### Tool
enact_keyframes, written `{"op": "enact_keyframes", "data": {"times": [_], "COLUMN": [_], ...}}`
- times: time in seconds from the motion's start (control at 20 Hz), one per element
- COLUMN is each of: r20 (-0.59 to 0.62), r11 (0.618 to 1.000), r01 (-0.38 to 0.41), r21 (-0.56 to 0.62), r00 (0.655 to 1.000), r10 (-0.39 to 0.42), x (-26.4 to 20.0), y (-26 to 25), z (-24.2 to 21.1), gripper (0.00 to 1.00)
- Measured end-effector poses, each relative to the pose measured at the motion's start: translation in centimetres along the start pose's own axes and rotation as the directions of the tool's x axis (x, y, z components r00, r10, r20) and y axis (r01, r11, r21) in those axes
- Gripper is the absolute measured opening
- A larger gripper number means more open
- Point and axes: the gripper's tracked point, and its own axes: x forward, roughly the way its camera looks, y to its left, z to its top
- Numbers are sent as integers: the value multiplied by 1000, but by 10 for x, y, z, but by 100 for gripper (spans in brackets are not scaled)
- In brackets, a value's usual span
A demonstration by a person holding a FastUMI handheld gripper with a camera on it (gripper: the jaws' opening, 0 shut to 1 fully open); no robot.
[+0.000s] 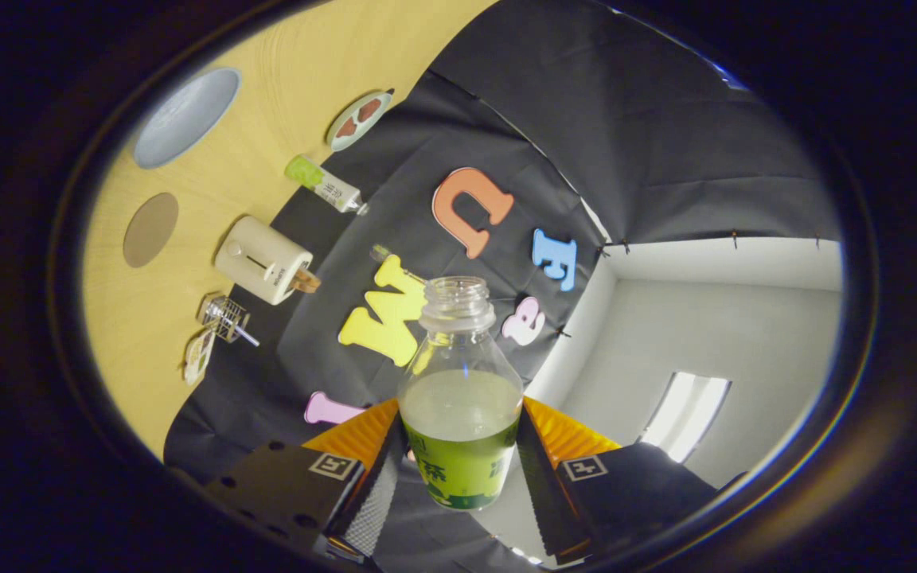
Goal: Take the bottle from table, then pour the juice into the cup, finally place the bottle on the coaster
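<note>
A clear bottle [461, 398] with a green label and no cap stands between my fingers, and my gripper [460, 454] is shut on its lower body. Pale juice fills it to about its shoulder. The bottle is off the table, seen against the booth wall. The wooden table [283, 72] lies tilted beyond my left finger. On it are a flat round brown coaster [150, 229] and a small clear glass-like object [224, 317] with a metal rod, which I cannot name for sure.
A white toaster [264, 260] sits on the table between the coaster and the wall. Beyond it lie a green-and-white tube [323, 183], a grey-blue round disc [186, 117], a small plate with red pieces [358, 119] and a card [199, 356].
</note>
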Motion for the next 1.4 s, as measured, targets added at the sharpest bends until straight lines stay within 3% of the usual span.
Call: {"op": "enact_keyframes", "data": {"times": [0.35,0.5,0.65,0.8,0.9,1.05,1.2,1.4], "r20": [-63,-122,-164,-163,-147,-98,-28,72], "r11": [993,977,921,837,761,605,417,137], "r01": [67,32,-32,-94,-111,-166,-207,-178], "r21": [98,209,389,539,639,779,885,974], "r00": [996,993,981,963,954,920,870,823], "r10": [-61,-7,103,213,263,380,491,563], "x": [10,11,11,6,2,-7,-14,-12], "y": [-24,-18,-5,6,12,31,47,58], "z": [-16,-25,-31,-31,-29,-19,-9,-2], "gripper": [78,78,79,79,79,79,79,79]}}
